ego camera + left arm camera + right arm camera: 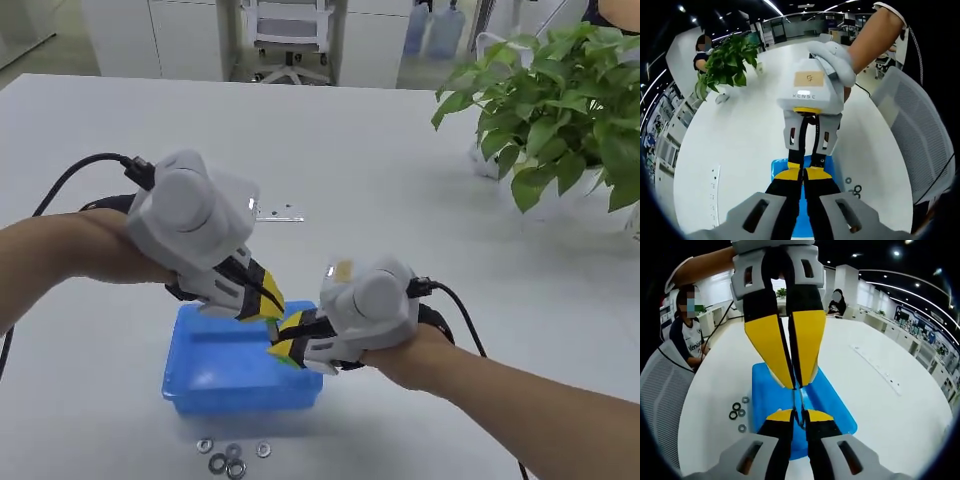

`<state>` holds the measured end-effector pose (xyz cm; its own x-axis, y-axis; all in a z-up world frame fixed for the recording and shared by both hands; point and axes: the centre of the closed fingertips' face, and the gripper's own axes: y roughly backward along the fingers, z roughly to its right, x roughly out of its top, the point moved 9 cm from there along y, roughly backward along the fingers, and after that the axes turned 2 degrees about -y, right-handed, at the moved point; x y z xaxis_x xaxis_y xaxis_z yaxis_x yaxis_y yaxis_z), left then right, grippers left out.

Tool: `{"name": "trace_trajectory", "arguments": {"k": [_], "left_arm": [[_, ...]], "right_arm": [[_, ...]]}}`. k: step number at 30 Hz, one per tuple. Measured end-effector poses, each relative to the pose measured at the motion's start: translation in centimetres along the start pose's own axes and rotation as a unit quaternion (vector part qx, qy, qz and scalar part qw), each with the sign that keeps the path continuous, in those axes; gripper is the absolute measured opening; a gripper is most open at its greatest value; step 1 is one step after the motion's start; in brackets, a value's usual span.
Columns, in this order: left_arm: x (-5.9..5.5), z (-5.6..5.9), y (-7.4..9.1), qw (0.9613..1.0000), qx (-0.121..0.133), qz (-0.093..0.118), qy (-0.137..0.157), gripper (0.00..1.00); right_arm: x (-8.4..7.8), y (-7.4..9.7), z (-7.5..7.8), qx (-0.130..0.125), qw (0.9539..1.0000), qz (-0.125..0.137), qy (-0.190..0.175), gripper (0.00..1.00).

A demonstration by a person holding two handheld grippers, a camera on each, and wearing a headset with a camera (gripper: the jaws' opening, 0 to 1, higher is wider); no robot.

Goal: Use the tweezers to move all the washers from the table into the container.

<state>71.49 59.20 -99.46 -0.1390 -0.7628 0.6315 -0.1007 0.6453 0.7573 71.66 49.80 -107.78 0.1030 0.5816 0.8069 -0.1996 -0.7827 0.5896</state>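
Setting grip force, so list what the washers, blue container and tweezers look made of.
The washers: probably metal, small grey rings with a dull shine. The blue container: likely plastic, uniform smooth blue with soft highlights and rounded moulded edges. The tweezers: thin silvery blades, seemingly steel, too slim to be sure.

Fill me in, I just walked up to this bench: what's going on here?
A person holds a gripper in each hand. The left gripper and right gripper meet tip to tip above the blue container. Both seem shut on the thin tweezers between them. The washers lie in a small cluster on the table beside the container.
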Motion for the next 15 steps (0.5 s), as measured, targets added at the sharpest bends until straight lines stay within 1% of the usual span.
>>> {"name": "trace_trajectory", "arguments": {"k": [9,15], "left_arm": [[-0.66,-0.28,-0.64,0.9999,-0.011,-0.005,0.005,0.05],[-1.02,-0.36,-0.90,0.9999,-0.014,-0.006,0.007,0.05]], "right_arm": [[-0.57,-0.74,0.19,0.008,0.9999,-0.007,-0.001,0.10],[-0.80,-1.01,0.28,0.008,0.9999,-0.012,0.000,0.10]]}}
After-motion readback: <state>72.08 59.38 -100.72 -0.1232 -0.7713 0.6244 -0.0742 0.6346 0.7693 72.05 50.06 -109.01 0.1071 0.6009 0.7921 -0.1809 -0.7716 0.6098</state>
